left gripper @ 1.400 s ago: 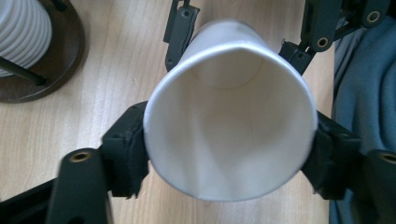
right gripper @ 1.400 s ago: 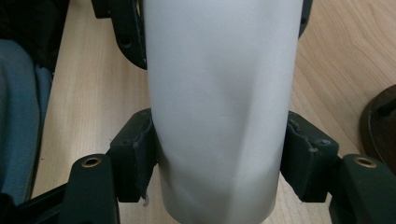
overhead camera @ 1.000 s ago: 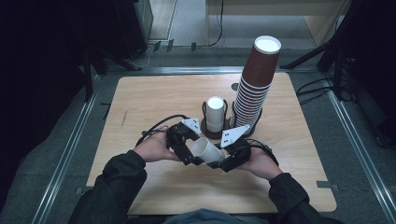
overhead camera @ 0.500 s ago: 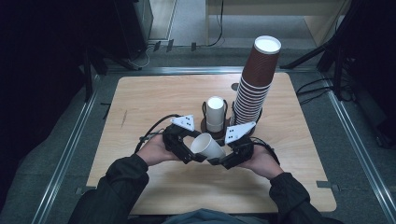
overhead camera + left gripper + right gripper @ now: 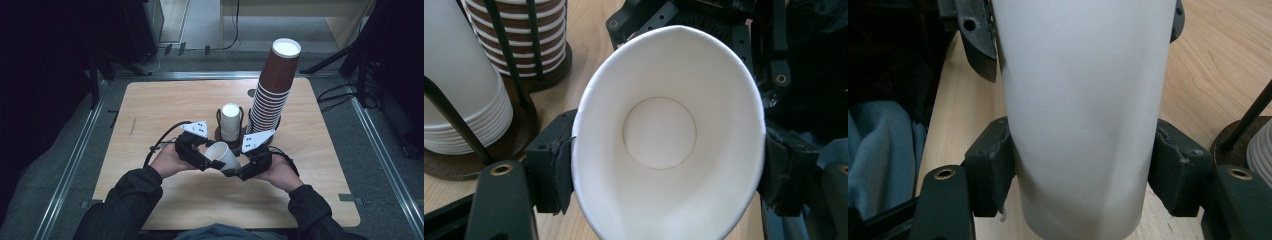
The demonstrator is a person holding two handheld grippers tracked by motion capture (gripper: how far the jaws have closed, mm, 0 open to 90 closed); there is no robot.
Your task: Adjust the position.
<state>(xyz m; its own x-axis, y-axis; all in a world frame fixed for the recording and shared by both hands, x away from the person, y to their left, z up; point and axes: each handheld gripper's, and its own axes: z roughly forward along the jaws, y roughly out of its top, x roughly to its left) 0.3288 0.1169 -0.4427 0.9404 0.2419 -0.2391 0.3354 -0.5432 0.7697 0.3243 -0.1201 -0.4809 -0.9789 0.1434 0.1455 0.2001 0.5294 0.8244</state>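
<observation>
High view: a white paper cup point(image 5: 223, 153) is held on its side above the table point(image 5: 165, 105), between the left gripper point(image 5: 209, 162) and the right gripper point(image 5: 235, 171). Left jaws have just been closing and now pinch the rim, squeezing it to an oval; right jaws clamp the cup's body. Behind stand a white cup stack point(image 5: 230, 121) and a tall brown cup stack point(image 5: 272, 87) in a rack. Step judged: handover or separation. Next move likely needs one grip eased without crushing.
</observation>
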